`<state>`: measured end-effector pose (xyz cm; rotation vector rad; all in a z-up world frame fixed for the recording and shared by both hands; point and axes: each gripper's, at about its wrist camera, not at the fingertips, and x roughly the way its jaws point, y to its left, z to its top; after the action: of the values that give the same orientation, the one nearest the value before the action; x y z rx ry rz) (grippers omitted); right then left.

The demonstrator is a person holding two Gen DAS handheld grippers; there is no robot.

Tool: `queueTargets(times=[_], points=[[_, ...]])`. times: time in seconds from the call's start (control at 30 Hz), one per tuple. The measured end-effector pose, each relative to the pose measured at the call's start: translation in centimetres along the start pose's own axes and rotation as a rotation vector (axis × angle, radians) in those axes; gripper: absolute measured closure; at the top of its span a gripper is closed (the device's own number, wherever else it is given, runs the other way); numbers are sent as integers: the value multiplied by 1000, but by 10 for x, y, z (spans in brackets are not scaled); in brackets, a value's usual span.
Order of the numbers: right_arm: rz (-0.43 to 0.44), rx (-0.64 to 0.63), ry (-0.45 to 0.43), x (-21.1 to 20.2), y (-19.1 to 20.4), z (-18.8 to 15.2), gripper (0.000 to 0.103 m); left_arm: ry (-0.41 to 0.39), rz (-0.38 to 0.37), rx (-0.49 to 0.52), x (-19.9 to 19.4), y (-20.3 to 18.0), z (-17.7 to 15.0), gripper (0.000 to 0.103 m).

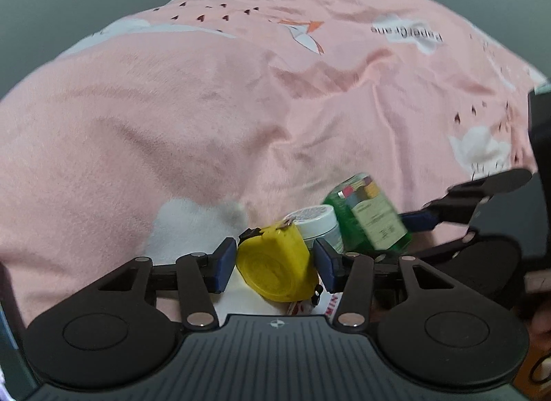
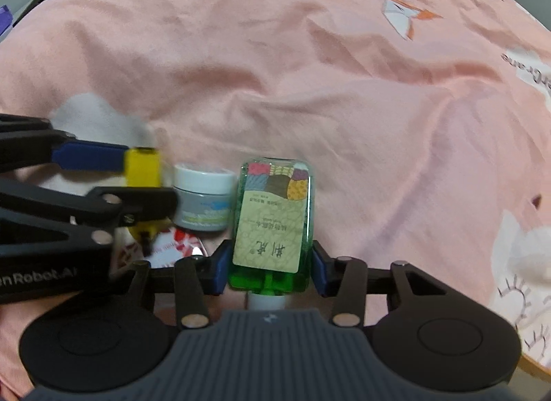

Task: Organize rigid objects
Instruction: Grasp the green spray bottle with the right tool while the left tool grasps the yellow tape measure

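Left gripper [image 1: 273, 265] clamping yellow tape measure [image 1: 275, 263], right gripper [image 2: 270, 271] clamping green bottle [image 2: 273, 225]; risking collision, crowded near white jar [image 2: 203, 196].

Bedroom at home, pink printed bedspread [image 1: 213, 118]

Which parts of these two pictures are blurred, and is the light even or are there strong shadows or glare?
Left wrist view: the green bottle is smeared, while the yellow tape measure is fairly sharp; the light is soft, without glare. Right wrist view: the left gripper and the small jar are blurred, the bottle's label is readable; the pink blanket curves at the edges from the fisheye lens.
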<state>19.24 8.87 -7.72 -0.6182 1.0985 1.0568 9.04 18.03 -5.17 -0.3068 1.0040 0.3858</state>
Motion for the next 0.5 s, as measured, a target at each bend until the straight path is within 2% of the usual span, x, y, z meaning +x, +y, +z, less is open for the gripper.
queueTargets(times=[0.1, 0.17, 0.27, 0.37, 0.5], points=[[-4, 23, 15, -2, -6, -4, 57, 18, 45, 106, -1, -14, -4, 46], [-4, 34, 15, -3, -8, -5, 57, 26, 48, 117, 1, -16, -6, 46], [-11, 36, 5, -3, -8, -7, 57, 25, 32, 66, 1, -10, -8, 47], [-20, 33, -10, -6, -8, -9, 57, -10, 29, -30, -6, 0, -13, 48], [-23, 36, -20, -10, -6, -13, 57, -29, 48, -57, -14, -1, -20, 50]])
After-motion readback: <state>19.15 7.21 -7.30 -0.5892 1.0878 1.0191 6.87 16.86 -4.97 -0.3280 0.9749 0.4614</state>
